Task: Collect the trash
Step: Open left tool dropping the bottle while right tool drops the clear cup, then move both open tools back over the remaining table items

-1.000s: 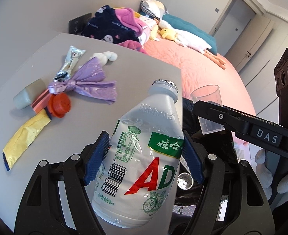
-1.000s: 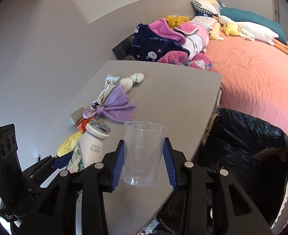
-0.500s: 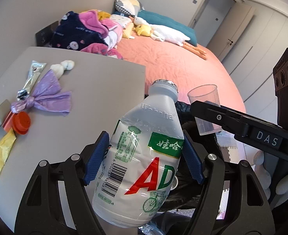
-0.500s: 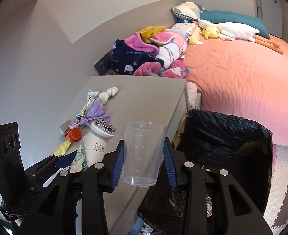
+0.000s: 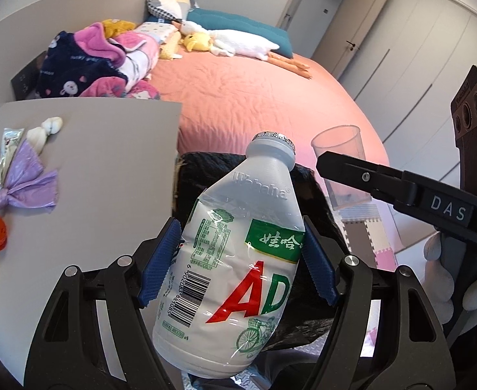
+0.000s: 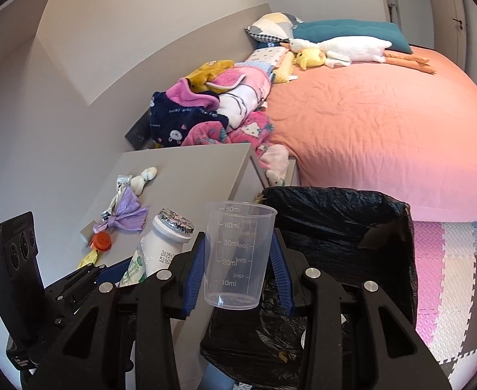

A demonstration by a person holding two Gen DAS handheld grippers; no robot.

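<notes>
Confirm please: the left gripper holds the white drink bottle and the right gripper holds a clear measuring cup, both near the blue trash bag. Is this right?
Not quite: the trash bag is black, not blue, as the right wrist view shows. The left gripper does hold the white drink bottle, and the right gripper the clear measuring cup.

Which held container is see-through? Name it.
The measuring cup in the right gripper: clear with printed markings. The bottle in the left gripper is opaque white.

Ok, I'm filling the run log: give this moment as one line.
left tool: shut on milk bottle | right tool: shut on measuring cup | black-lined bin: beneath both | table: wrappers remain
</notes>
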